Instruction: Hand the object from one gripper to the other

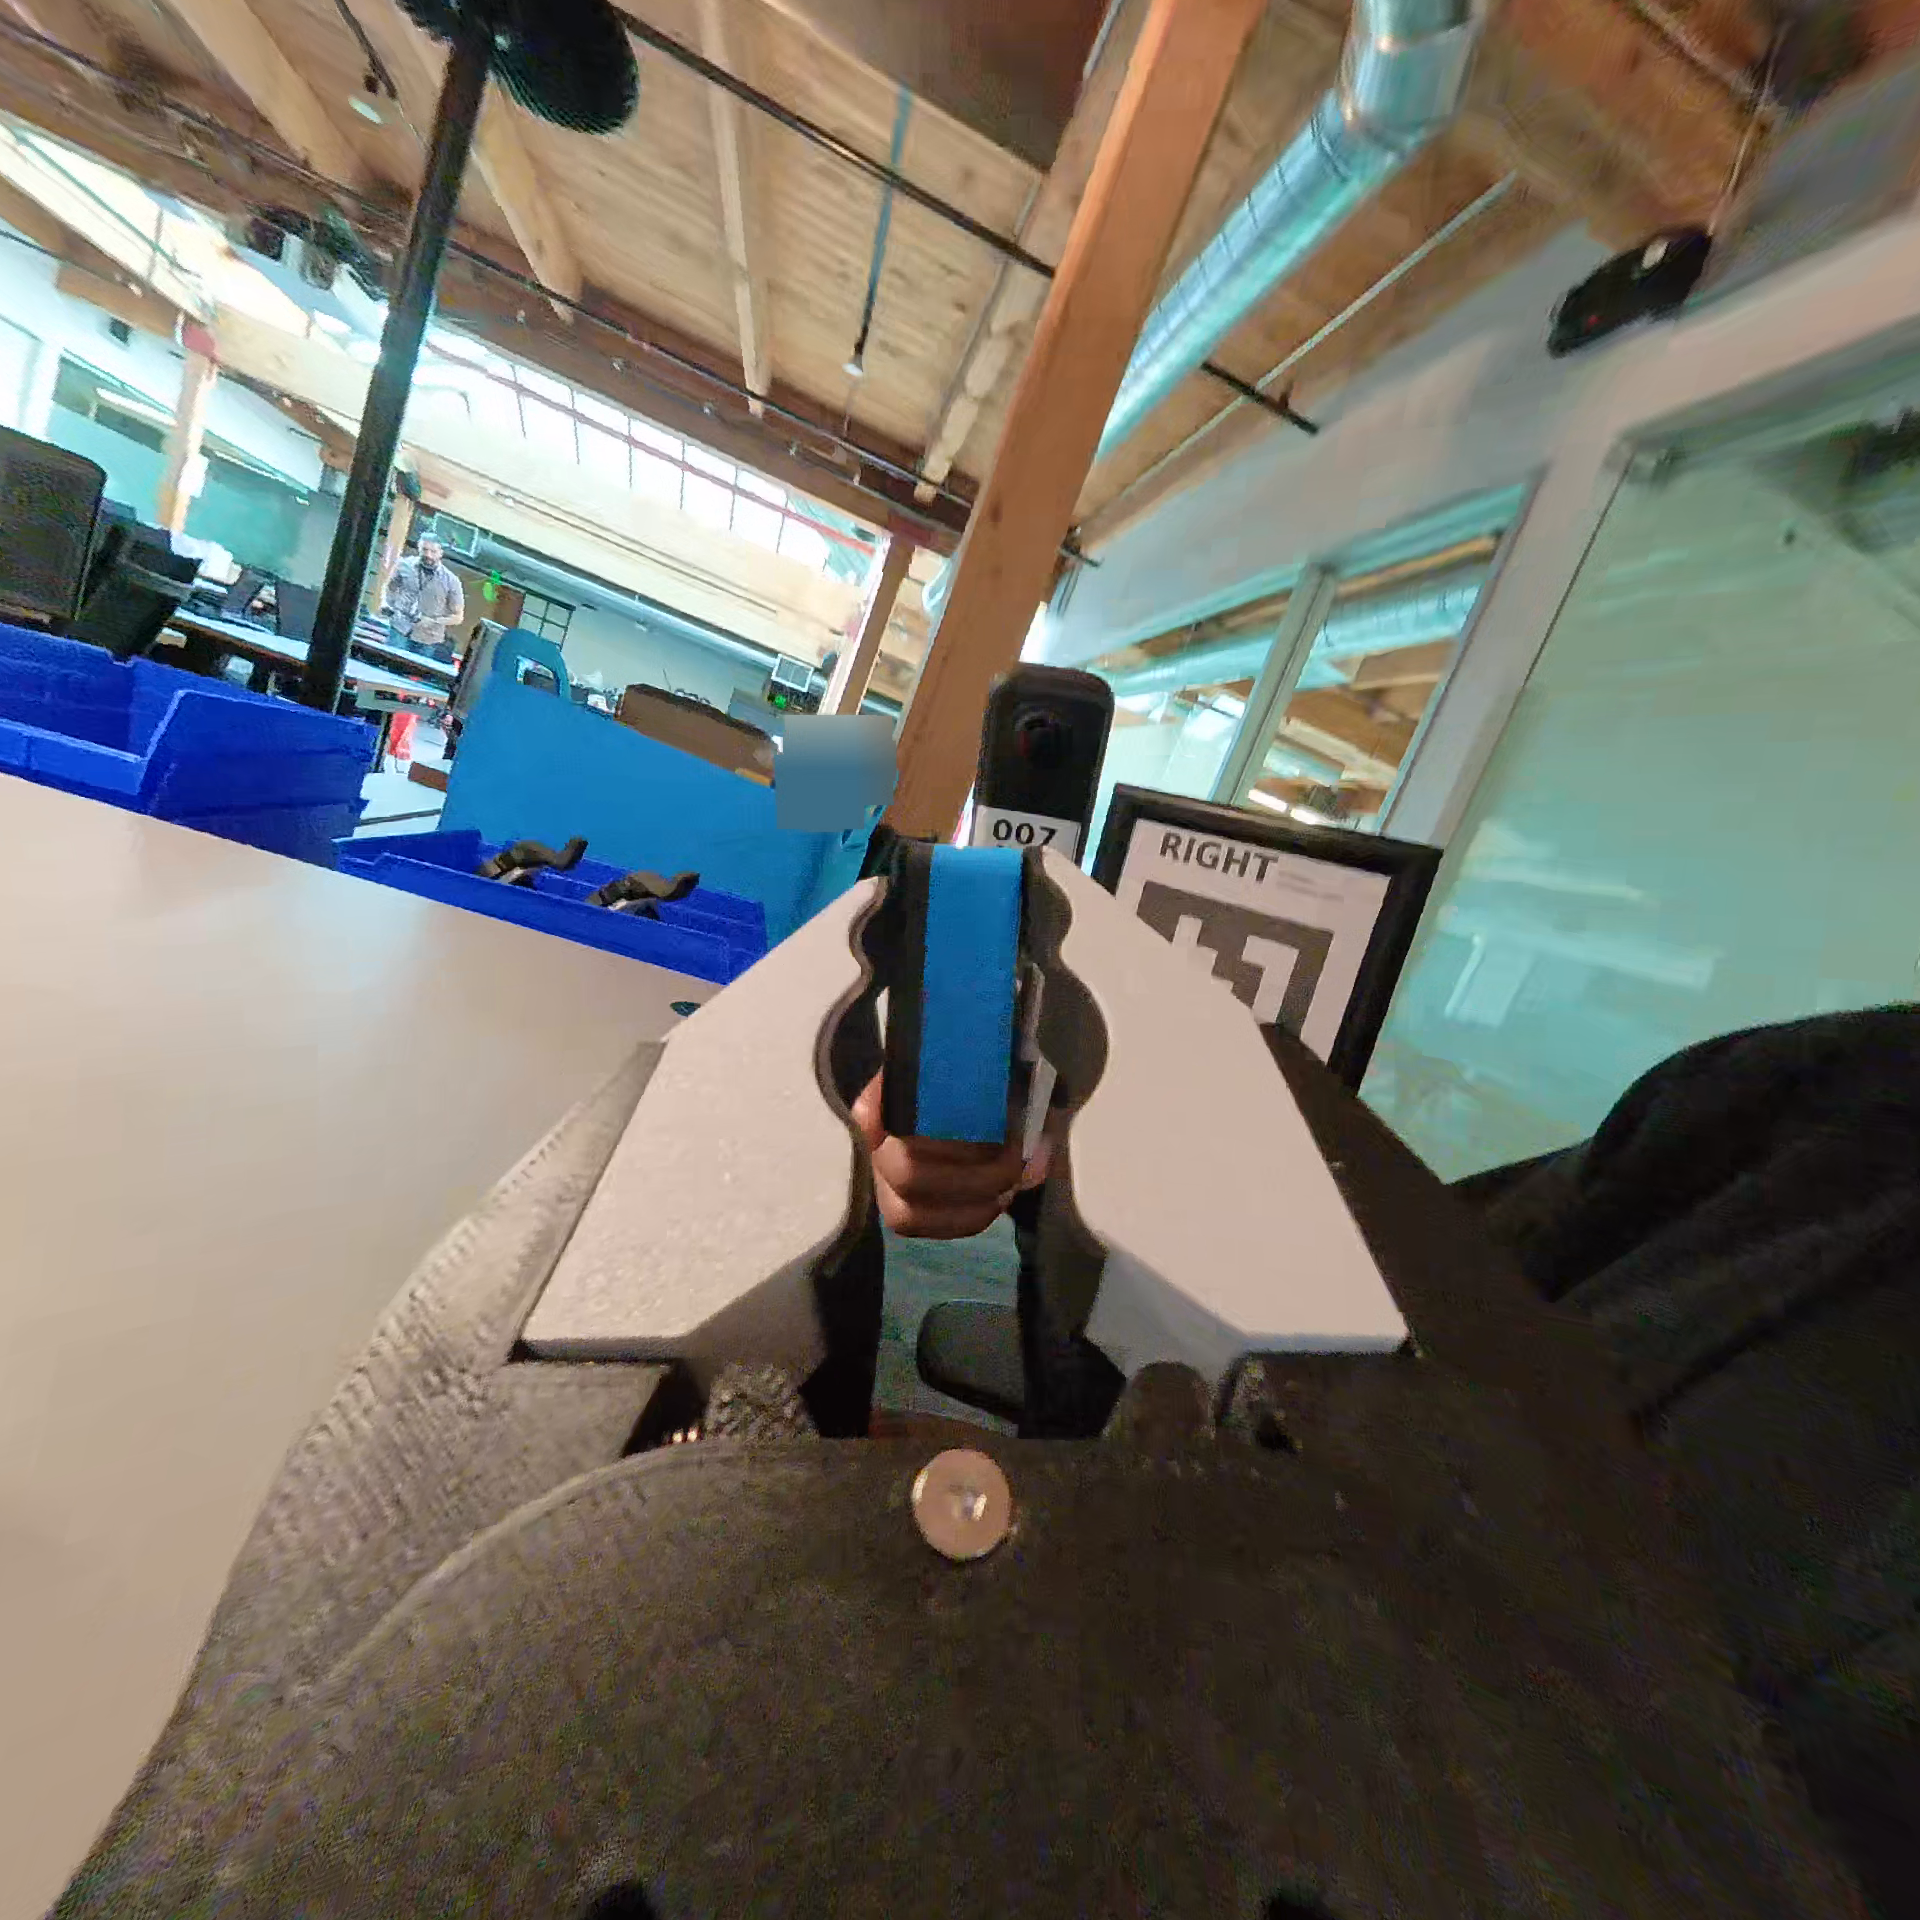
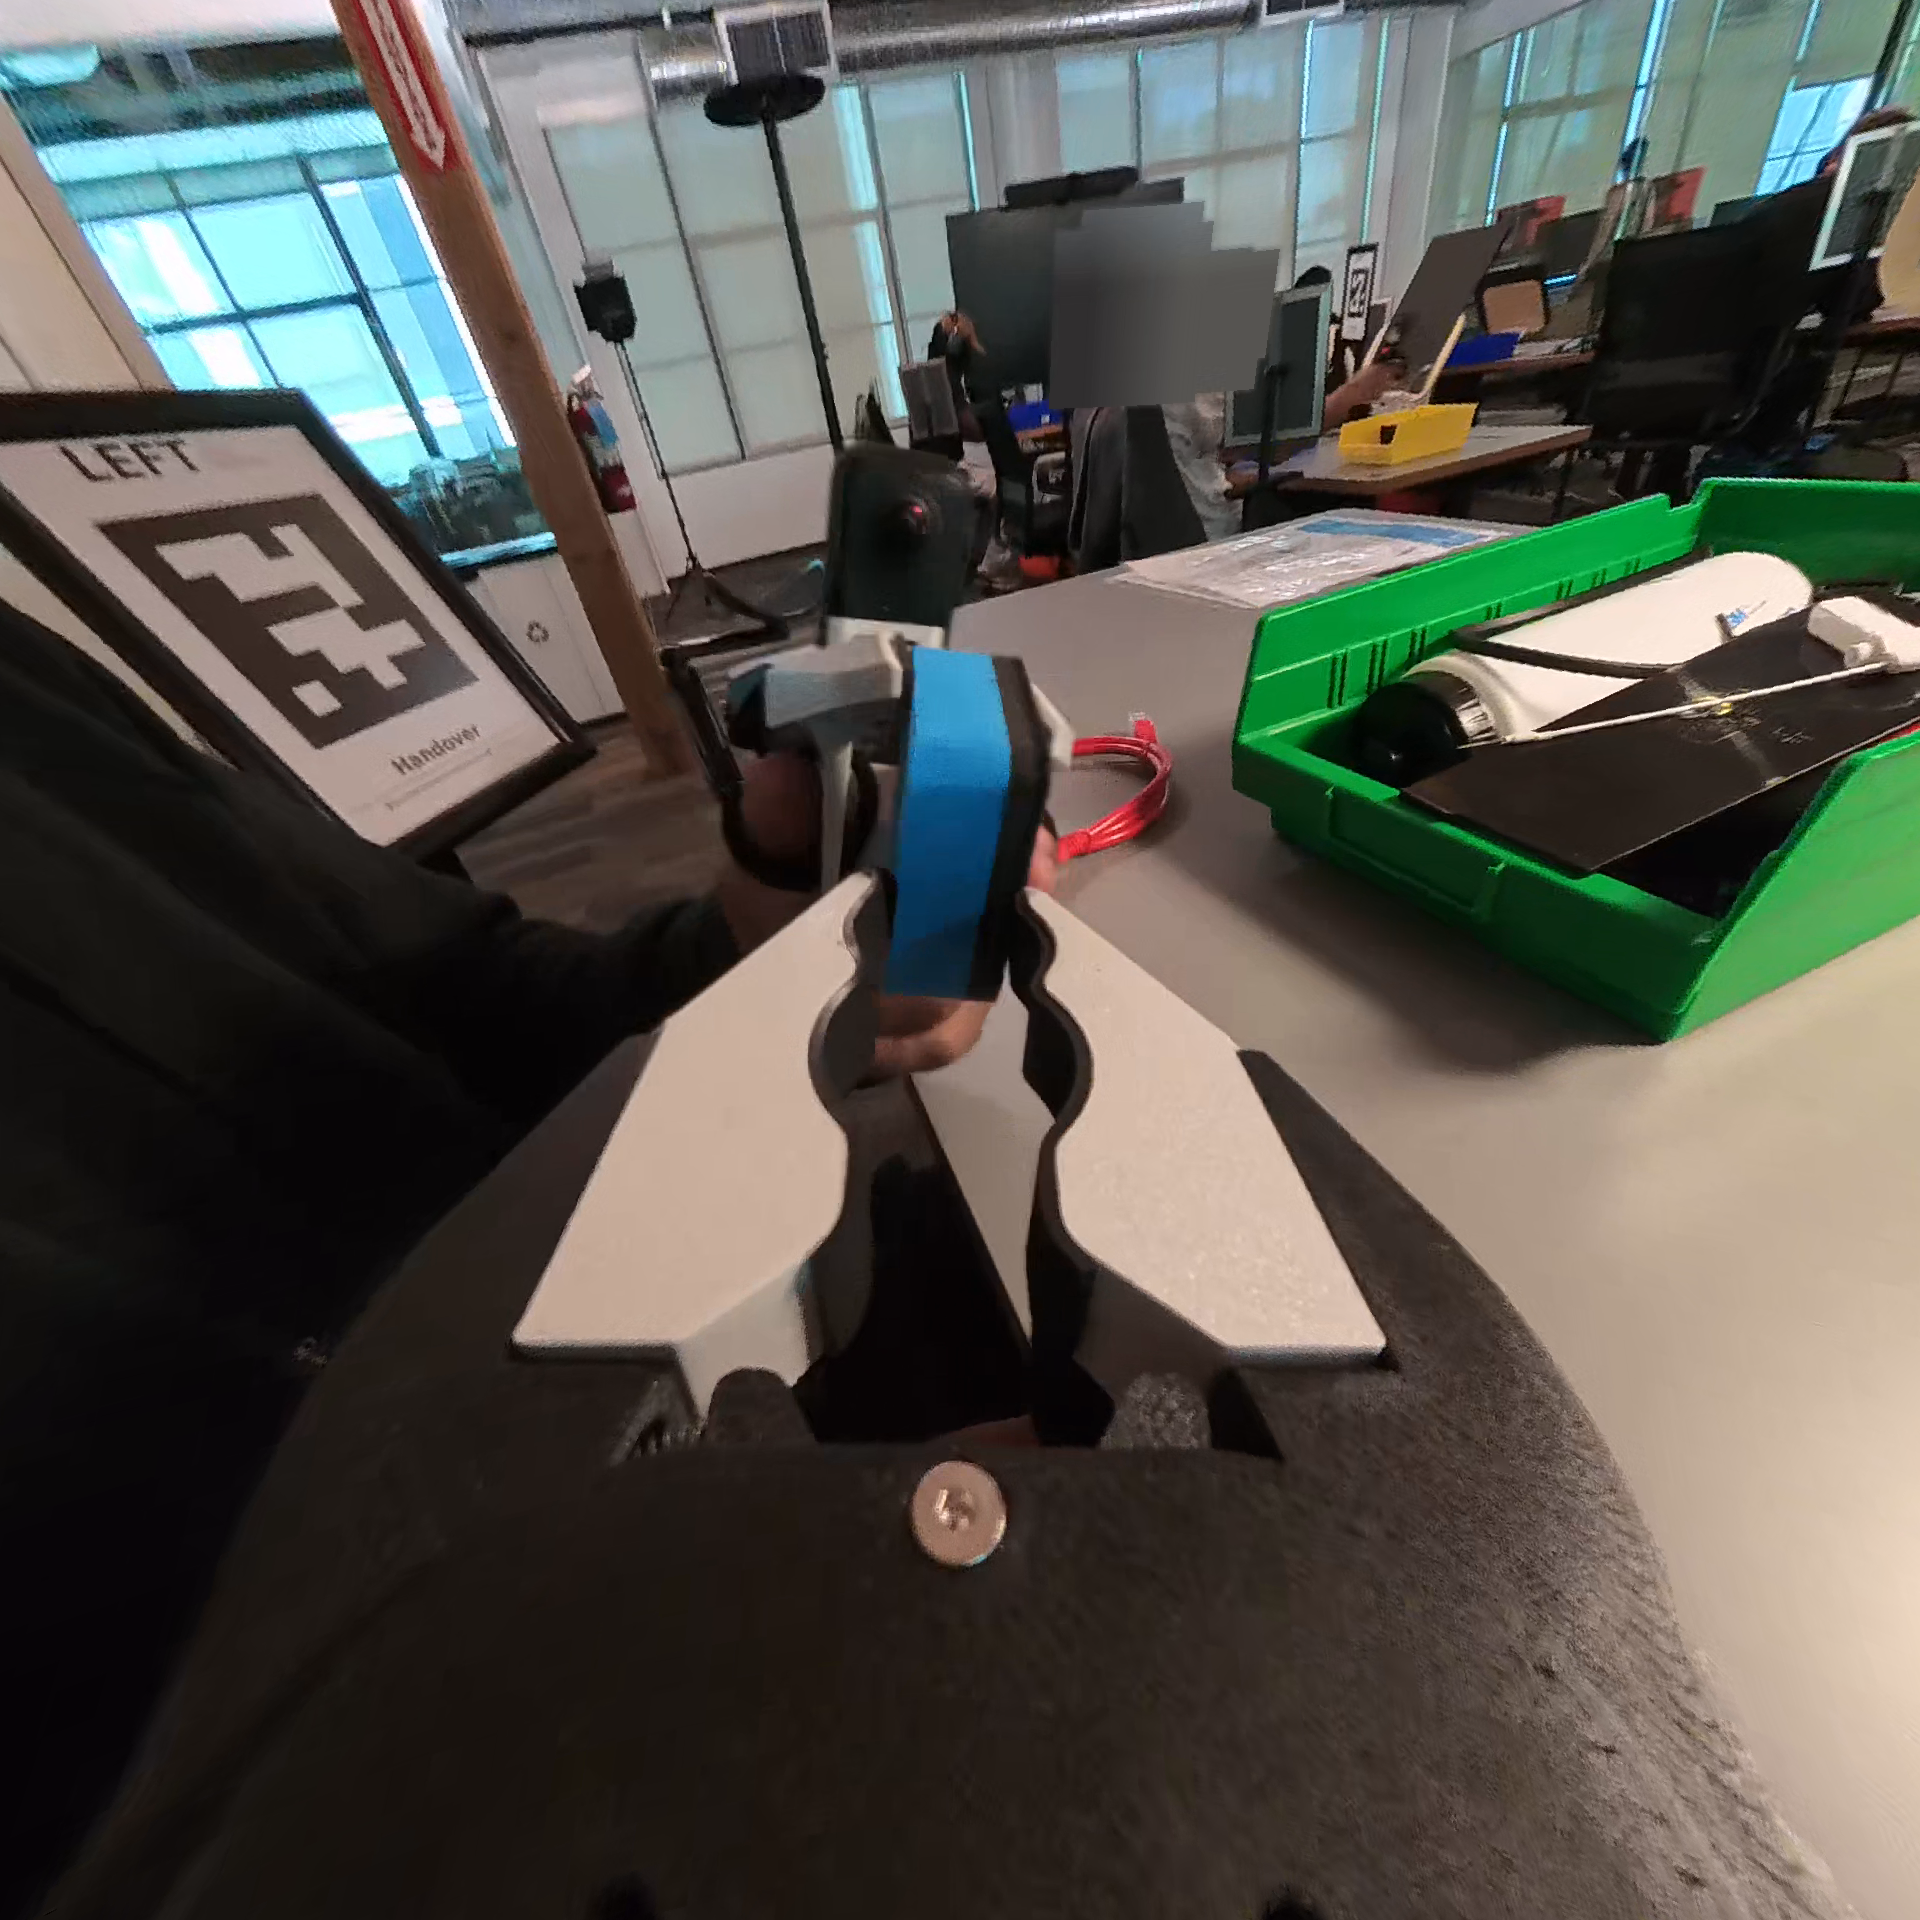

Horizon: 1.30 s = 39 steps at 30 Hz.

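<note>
The object is a block with a blue face and black sides (image 1: 961, 997). In the left wrist view my left gripper (image 1: 956, 883) is shut on it, with the block upright between the fingertips. Behind it are the right gripper's black camera body (image 1: 1044, 748) and a hand (image 1: 935, 1184). In the right wrist view the block (image 2: 951, 810) has its lower end between the tips of my right gripper (image 2: 945, 899), whose jaws touch both its sides. The left gripper (image 2: 940, 696) grips the block's upper end from the far side.
A green bin (image 2: 1455, 862) holding a white roll and a black sheet stands on the grey table (image 2: 1455, 1195) at right. A red cable (image 2: 1127, 790) lies beyond the grippers. Framed marker boards (image 2: 281, 613) (image 1: 1247, 935) stand nearby. Blue bins (image 1: 561, 904) sit at the table's far edge. My two grippers' fingertips are within a few centimetres of each other.
</note>
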Available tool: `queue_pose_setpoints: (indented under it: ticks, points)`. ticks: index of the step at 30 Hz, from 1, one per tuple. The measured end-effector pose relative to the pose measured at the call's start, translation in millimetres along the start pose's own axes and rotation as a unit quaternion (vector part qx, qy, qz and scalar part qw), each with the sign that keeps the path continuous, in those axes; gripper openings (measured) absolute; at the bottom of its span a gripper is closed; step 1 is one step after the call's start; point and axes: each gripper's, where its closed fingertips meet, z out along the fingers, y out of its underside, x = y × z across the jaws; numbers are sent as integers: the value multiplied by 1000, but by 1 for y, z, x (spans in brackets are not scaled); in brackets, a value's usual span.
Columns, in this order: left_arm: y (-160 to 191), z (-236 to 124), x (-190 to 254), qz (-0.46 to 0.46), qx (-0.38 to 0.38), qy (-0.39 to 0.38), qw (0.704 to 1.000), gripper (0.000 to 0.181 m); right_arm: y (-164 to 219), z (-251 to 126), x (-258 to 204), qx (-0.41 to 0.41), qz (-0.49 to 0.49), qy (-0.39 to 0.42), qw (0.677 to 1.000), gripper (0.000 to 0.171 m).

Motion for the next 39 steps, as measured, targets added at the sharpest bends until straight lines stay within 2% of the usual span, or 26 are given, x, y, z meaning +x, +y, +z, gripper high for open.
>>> queue_pose_setpoints:
  ticks: [2, 3, 5, 6, 8, 10, 12, 14, 15, 16, 17, 18, 19, 20, 22, 23, 25, 27, 29, 30, 31, 32, 34, 35, 36, 39]
  points:
    - [-6, -1, -2, 35, 22, -30, 999, 22, -8, -3, 5, 24, 2, 15, 1000, 32]
    - [-17, -5, 0, 35, 64, -34, 997, 22, -14, -4, 6, 44, 14, 14, 999, 52]
    - [-32, -11, 5, -9, 129, -14, 992, 22, -18, -1, 3, 59, 34, -6, 998, 62]
    - [-31, -11, 3, -28, 131, -17, 991, 22, -17, 2, 1, 57, 34, -12, 998, 59]
    - [-18, -8, -4, -24, 107, -37, 993, 23, -12, 9, 1, 42, 19, -8, 999, 24]
    - [-19, -10, 0, -26, 109, -29, 993, 27, -9, 13, 0, 28, 8, -12, 1000, 23]
    - [-16, -13, 1, -29, 80, -28, 996, 53, -8, 12, -4, 12, -2, -29, 1000, 23]
    - [-9, -17, -3, -11, 38, -46, 998, 61, -5, 13, -9, -10, -14, -46, 999, 22]
    - [-5, -17, -4, 3, 20, -56, 998, 53, -2, 14, -10, -23, -19, -51, 998, 22]
    - [-3, -19, 3, 21, 9, -45, 999, 30, 0, 16, -7, -33, -26, -47, 998, 24]
    - [-5, -22, 5, 37, 16, -57, 998, 23, -3, 19, -6, -26, -24, -50, 998, 25]
    - [-9, -25, 3, 56, 32, -80, 995, 22, -9, 21, -3, -8, -14, -48, 999, 29]
    - [-18, -31, 1, 60, 66, -97, 991, 22, -14, 24, 1, 13, 2, -49, 999, 47]
    - [-29, -37, 4, 46, 108, -94, 989, 22, -17, 27, 0, 26, 21, -65, 997, 56]
    - [-43, -49, 8, 6, 177, -78, 981, 22, -16, 37, -5, 37, 49, -99, 993, 61]
    - [-41, -49, 7, -6, 181, -80, 980, 22, -16, 42, -8, 42, 50, -107, 992, 54]
    - [-27, -42, 3, 1, 148, -100, 984, 24, -18, 48, -10, 55, 42, -110, 992, 24]
    - [-27, -43, 5, 7, 148, -102, 984, 35, -14, 49, -11, 33, 39, -118, 992, 23]
    - [-29, -46, 6, 8, 134, -101, 986, 58, -8, 46, -12, 7, 23, -120, 993, 23]
    - [-27, -46, 6, 17, 116, -107, 987, 60, -5, 44, -14, -5, 16, -124, 992, 23]
    - [-23, -44, 4, 31, 90, -116, 989, 52, -2, 42, -16, -16, 10, -128, 992, 23]
    - [-15, -43, 3, 50, 55, -126, 989, 30, 1, 42, -16, -26, 5, -124, 992, 24]
    - [-19, -46, 1, 95, 57, -161, 981, 23, -2, 43, -9, -17, 7, -104, 994, 35]
    - [-31, -50, 1, 106, 99, -175, 974, 22, -6, 44, -7, -2, 19, -99, 995, 55]
    - [-42, -56, 8, 97, 150, -160, 971, 22, -9, 44, -5, 9, 33, -101, 994, 64]
    - [-50, -65, 7, 35, 222, -136, 965, 22, -9, 51, -11, 28, 57, -117, 991, 69]
